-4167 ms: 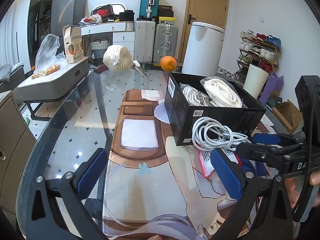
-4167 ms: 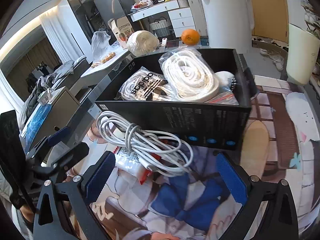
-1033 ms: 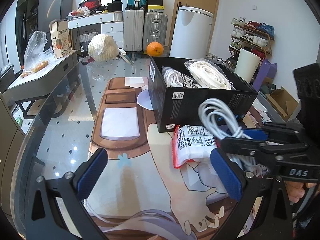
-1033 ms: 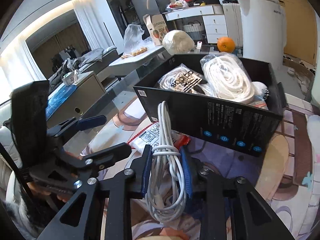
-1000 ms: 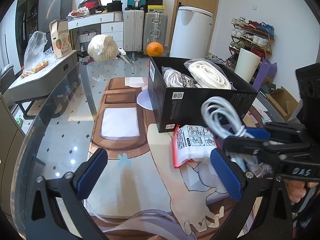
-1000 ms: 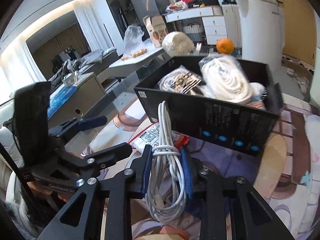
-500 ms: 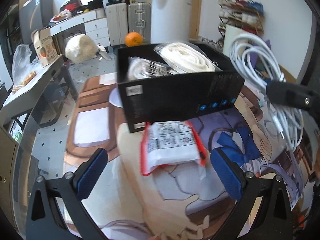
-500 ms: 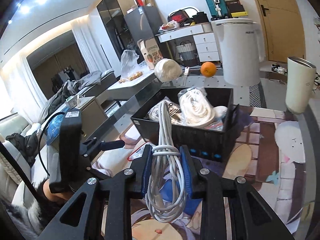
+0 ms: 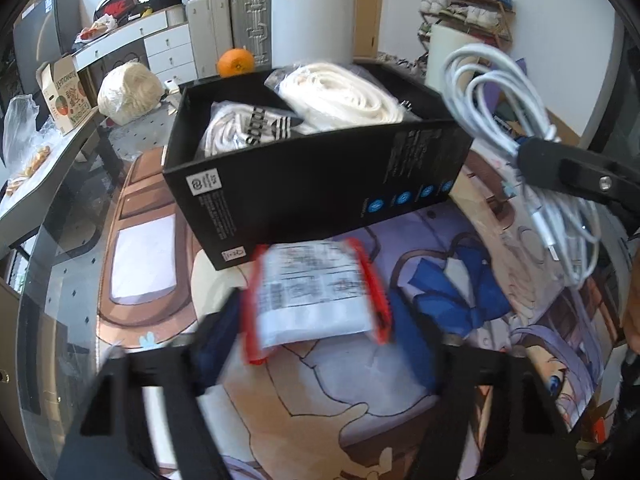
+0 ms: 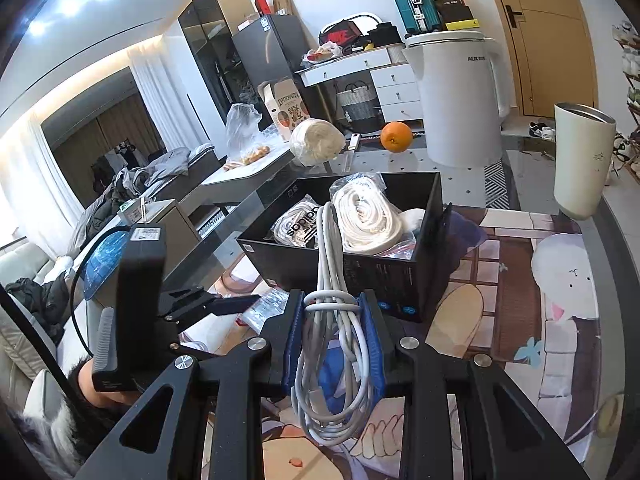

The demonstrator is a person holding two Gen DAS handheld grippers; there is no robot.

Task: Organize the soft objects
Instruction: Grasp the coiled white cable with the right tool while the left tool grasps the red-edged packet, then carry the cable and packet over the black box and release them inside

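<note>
Centre: open black cardboard box [image 9: 320,184] holding a bagged white garment with black stripes [image 9: 248,130] and a bagged coil of white rope [image 9: 340,98]. Just below it, a red-edged white packet [image 9: 314,300] lies on the illustrated table mat [image 9: 460,280], between the blurred fingers of the left gripper [image 9: 320,344], whose jaws are closing. Right edge: bundled white cable [image 9: 520,120] clamped in the right gripper [image 9: 532,160]. Upper left: orange [image 9: 236,63], pale wrapped ball [image 9: 130,92], printed carton [image 9: 66,94].
</note>
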